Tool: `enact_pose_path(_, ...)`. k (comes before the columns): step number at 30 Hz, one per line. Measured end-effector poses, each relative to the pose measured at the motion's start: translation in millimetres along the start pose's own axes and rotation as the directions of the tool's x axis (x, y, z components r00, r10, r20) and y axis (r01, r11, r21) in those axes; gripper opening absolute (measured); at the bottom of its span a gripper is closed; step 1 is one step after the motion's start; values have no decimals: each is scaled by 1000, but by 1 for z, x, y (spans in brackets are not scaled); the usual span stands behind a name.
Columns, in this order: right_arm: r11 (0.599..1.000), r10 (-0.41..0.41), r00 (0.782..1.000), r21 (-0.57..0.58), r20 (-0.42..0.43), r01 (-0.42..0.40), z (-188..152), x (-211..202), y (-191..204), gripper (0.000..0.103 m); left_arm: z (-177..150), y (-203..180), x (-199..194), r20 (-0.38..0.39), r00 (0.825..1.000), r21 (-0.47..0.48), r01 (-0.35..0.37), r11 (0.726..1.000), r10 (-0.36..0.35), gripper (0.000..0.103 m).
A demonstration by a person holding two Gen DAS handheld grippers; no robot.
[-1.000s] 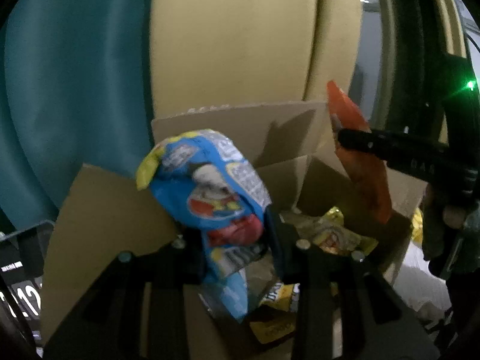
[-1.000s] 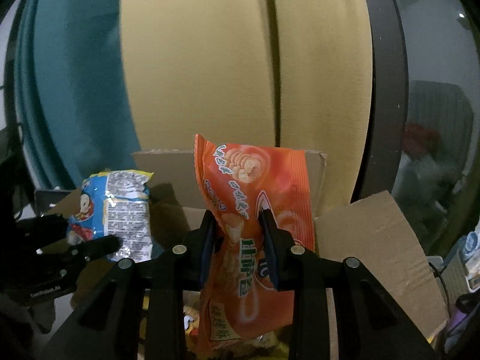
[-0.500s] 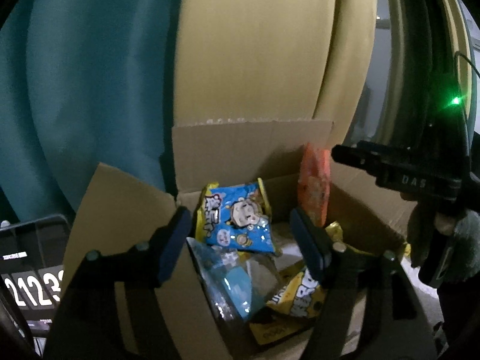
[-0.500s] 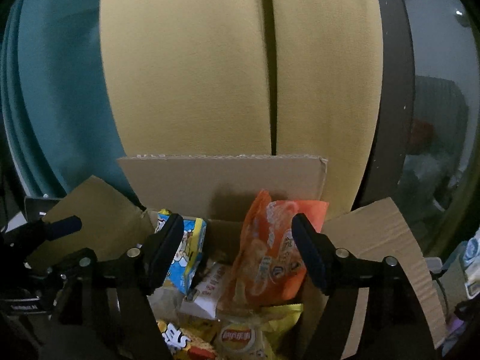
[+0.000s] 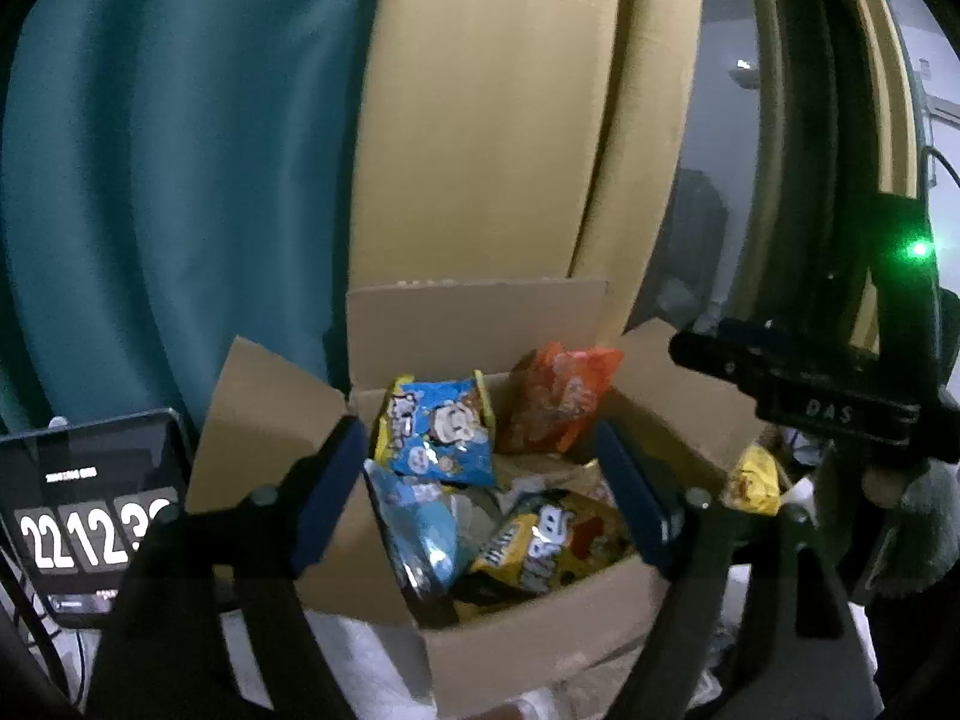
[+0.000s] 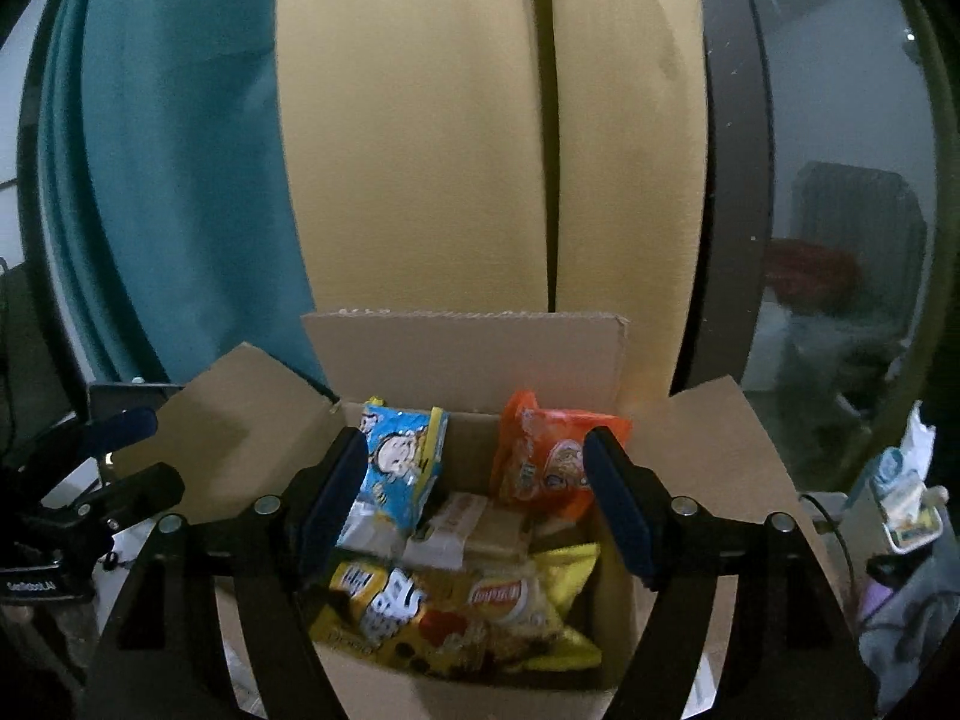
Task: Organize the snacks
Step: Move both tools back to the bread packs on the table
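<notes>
Above cardboard box [image 6: 462, 354]: fingers [image 6: 327, 492] wide, empty.

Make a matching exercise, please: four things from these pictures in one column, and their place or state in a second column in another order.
Column one:
1. orange snack bag
2. blue cartoon snack bag
3. yellow chip bag
4. right gripper

Column two:
A. lies at the front of the cardboard box
B. open, holding nothing
C. leans at the back left of the box
D. leans at the back right of the box

Pairs: 1-D, 2-C, 3-A, 4-B
</notes>
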State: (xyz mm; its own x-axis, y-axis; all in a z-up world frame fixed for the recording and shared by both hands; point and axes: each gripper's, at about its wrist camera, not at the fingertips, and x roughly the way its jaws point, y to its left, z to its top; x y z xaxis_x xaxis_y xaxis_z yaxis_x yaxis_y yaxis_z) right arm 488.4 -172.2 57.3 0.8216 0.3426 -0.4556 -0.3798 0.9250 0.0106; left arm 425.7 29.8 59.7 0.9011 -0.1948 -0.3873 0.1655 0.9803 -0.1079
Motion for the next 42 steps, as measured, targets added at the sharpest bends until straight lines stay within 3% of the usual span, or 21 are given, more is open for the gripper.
enact_pose_path(18, 1000, 9, 1000, 23, -2, -9, -56, -91, 19, 77, -37, -32, -63, 10, 999, -45, 36, 998, -36, 83)
enact_pose_path(29, 998, 4, 999, 60, -37, -1, -102, -124, 6, 77, -72, -51, -70, -55, 998, -48, 26, 999, -28, 83)
enact_pose_path(42, 988, 55, 993, 151, -106, -38, -152, -124, -25, 77, -126, -67, -54, -177, 984, -92, -33, 995, 17, 83)
